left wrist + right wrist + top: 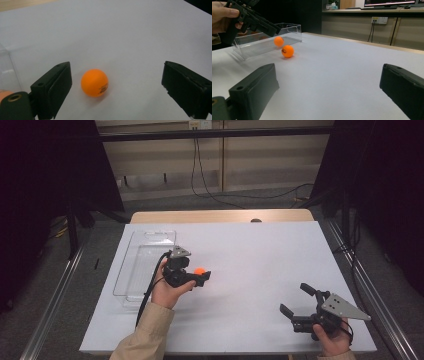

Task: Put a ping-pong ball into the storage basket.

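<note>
Approach step, by the look of it: left hand-held gripper wide open and empty around orange ball resting on white counter beside clear tray; next, close squarely; right hand-held gripper open, idle.

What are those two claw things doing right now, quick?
Left gripper: open, jaws either side of the orange ball, not gripping it.
Right gripper: open, holding nothing.
</note>
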Available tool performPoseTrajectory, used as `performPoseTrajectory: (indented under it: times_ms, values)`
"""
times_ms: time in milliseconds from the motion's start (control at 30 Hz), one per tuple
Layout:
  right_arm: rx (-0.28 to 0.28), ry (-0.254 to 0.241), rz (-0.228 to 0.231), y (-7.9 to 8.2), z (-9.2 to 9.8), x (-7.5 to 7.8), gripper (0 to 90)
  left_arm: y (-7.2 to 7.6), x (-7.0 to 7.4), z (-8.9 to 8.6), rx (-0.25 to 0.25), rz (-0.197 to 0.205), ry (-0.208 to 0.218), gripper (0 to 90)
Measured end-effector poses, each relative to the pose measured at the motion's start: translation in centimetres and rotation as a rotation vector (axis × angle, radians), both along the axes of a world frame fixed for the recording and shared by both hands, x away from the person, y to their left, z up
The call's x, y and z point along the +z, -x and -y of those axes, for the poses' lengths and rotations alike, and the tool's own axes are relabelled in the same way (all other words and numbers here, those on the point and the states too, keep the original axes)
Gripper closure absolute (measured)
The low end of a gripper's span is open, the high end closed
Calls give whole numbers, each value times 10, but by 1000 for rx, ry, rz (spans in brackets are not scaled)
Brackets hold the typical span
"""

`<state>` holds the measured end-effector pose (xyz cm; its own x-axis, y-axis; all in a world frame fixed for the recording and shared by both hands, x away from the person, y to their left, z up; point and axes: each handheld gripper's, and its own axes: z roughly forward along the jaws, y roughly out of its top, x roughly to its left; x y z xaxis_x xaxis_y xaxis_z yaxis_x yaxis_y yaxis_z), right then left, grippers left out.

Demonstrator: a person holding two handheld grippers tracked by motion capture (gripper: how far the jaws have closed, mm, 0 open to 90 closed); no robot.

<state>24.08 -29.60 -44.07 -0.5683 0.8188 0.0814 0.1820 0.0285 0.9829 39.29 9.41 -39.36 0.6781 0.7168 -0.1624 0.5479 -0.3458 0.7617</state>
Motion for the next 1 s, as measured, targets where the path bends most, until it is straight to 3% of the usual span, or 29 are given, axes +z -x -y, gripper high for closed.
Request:
performPoseTrajectory:
  times_ms: [1000]
  values:
    - [7,0,-2,-1,-1,0,7,-1,-7,6,29,-33,-13,88]
